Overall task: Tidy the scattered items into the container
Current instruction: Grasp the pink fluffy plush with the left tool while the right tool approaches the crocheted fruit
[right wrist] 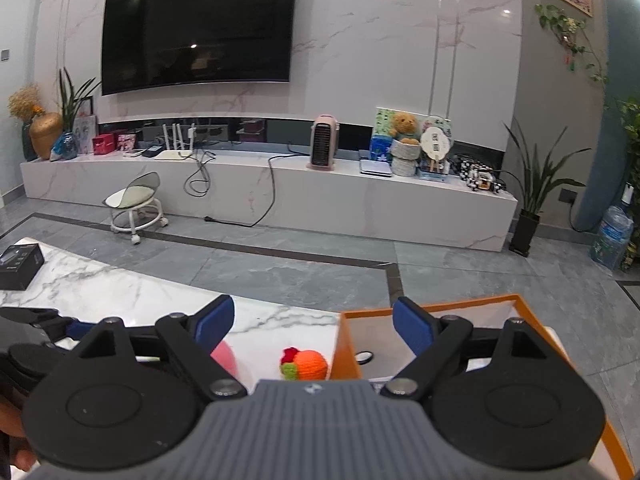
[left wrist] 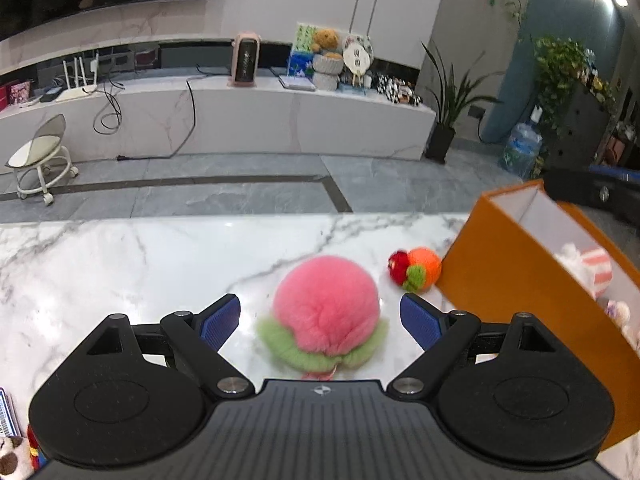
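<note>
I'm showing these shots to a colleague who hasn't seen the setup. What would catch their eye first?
Probably the fluffy pink peach toy with green leaves, on the marble table between the open fingers of the left gripper. Next, the orange box on the right, with the small orange knitted toy right beside its wall.

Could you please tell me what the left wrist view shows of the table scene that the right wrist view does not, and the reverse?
Only the left wrist view shows the whole pink plush peach between the open left gripper fingers, and soft toys inside the box. Only the right wrist view shows the black box on the table's far left. Both show the crocheted orange toy beside the orange box on the marble table.
</note>
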Tool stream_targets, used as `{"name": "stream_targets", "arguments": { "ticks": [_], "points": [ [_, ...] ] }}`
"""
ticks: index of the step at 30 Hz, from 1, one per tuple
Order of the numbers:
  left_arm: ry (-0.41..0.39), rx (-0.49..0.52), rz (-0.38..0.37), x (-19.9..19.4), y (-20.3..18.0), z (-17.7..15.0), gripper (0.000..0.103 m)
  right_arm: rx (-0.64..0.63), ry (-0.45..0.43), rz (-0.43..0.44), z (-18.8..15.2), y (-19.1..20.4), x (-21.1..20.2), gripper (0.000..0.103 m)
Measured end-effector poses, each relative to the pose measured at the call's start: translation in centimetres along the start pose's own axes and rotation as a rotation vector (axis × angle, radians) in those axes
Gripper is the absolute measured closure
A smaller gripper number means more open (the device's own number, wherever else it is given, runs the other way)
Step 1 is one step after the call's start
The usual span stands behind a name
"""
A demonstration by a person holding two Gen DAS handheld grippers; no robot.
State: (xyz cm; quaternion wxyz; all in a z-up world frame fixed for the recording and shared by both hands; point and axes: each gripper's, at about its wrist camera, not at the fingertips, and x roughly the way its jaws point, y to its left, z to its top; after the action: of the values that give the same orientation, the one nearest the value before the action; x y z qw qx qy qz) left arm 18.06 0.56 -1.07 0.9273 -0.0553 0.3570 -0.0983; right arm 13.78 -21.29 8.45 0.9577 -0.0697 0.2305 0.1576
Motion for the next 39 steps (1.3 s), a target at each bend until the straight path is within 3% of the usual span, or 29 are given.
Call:
{"name": "stream_targets", "arguments": {
  "ticks": [10, 14, 19, 23, 26, 28, 30, 35, 39],
  "points": [
    [-0.013, 0.025, -0.063, 1.9, -0.9, -0.3, 0.000, 0.021, 0.014, 0.015, -0.6, 0.5, 0.7, 0.015],
    [-0.026, 0.057, -0.064, 3.2, -1.3, -0.7, 0.000, 0.089, 0.012, 0.052, -0.6, 0.1, 0.9, 0.015],
    [-0.044, 0.070, -0.059, 4.7, -1.5, -0.8, 0.000, 0.271, 0.011, 0.162, 0.0, -1.0, 2.3, 0.015],
    [-0.025, 0.055, -0.066, 5.6, -1.1, -1.0, 0.000, 0.318, 0.026, 0.203, 0.3, -0.7, 3.8, 0.019],
    [0.007, 0.057, -0.058, 6.2, -0.8, -1.3, 0.010, 0.304, 0.080, 0.197, 0.2, -0.3, 5.4, 0.026],
    [0.036, 0.056, -0.040, 6.6, -0.5, -1.5, 0.030, 0.281, 0.118, 0.173, -0.1, 0.0, 6.6, 0.028],
    [0.050, 0.050, -0.024, 6.8, -0.3, -1.6, 0.039, 0.265, 0.147, 0.154, -0.7, 0.2, 7.6, 0.028],
    [0.063, 0.030, -0.013, 6.2, 0.4, -1.5, 0.047, 0.214, 0.171, 0.117, -1.8, 0.4, 9.7, 0.029],
    [0.084, 0.046, -0.008, 5.6, 1.0, -1.6, 0.048, 0.028, 0.137, 0.062, -2.3, 1.5, 11.0, 0.035]
  ]
}}
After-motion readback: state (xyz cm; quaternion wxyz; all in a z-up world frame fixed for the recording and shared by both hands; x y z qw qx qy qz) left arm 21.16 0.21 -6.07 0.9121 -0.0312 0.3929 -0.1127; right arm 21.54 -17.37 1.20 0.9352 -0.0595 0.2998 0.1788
